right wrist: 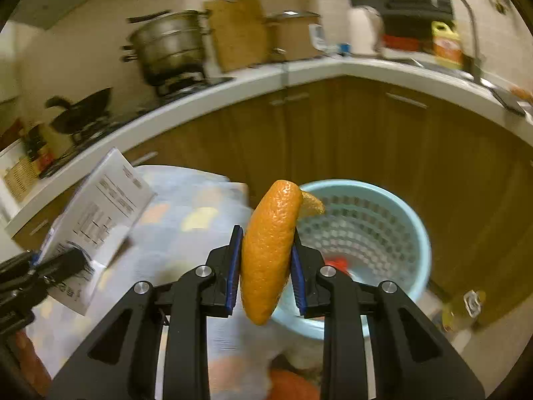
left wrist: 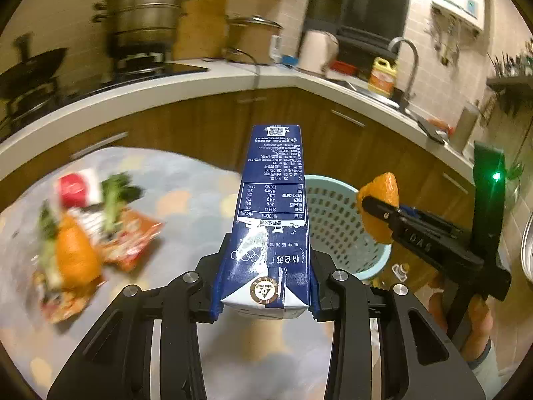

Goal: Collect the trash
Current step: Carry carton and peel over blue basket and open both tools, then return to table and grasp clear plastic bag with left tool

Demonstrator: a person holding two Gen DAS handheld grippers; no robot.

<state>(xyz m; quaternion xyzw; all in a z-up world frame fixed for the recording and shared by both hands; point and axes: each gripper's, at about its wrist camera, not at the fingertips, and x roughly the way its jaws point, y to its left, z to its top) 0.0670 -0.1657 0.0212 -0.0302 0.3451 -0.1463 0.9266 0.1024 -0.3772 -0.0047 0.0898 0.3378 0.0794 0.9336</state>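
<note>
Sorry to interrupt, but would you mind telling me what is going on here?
A person is clearing trash off a table with two tools. The left hand-held gripper is shut on a blue milk carton, and the right hand-held gripper is shut on an orange peel. Both are held near a light blue basket on the floor. More wrappers and scraps remain on the table.
</note>
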